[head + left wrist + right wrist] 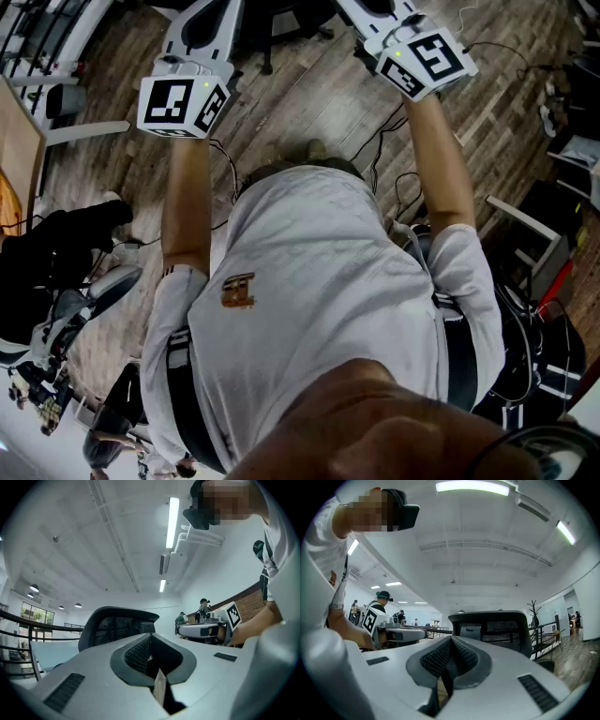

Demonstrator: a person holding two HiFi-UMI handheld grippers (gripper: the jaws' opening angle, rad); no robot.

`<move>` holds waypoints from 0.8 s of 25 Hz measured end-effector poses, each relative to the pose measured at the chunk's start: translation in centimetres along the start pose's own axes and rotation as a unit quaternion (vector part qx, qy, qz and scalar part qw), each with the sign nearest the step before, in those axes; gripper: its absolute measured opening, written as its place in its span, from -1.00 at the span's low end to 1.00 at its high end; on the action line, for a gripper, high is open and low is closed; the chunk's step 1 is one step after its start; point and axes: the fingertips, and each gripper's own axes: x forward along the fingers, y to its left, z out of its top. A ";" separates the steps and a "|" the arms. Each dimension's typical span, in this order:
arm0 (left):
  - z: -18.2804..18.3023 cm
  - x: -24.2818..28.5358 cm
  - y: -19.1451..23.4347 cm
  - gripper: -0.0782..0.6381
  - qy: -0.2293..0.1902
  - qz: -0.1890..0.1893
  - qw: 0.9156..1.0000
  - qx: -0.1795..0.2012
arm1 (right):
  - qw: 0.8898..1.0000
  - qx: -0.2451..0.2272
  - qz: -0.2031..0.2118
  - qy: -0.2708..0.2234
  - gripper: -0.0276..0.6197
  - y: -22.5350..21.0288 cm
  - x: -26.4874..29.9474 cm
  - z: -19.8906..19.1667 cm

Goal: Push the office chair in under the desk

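The office chair's black mesh back rises straight ahead of my left gripper, whose jaws are shut with nothing between them. From the right gripper view the same chair back stands just beyond my right gripper, also shut and empty. Whether either gripper touches the chair I cannot tell. In the head view both arms reach forward side by side, the left marker cube and the right marker cube near the top. Dark chair legs show between them on the wooden floor. The jaw tips are cut off there.
A wooden tabletop edge and white frame lie at the left. Black bags sit beside my left leg. Cables trail across the floor. Other people stand farther off. A railing runs behind the chair.
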 end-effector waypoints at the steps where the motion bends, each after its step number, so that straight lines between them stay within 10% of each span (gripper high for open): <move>1: -0.1 0.3 0.0 -0.72 0.000 -0.001 1.000 0.001 | 1.000 0.000 0.000 0.000 -0.81 -0.3 0.0 -0.1; 20: -1.9 2.9 0.0 -0.72 0.023 0.024 0.998 0.055 | 0.998 -0.041 0.020 0.036 -0.80 -3.5 -0.7 -1.7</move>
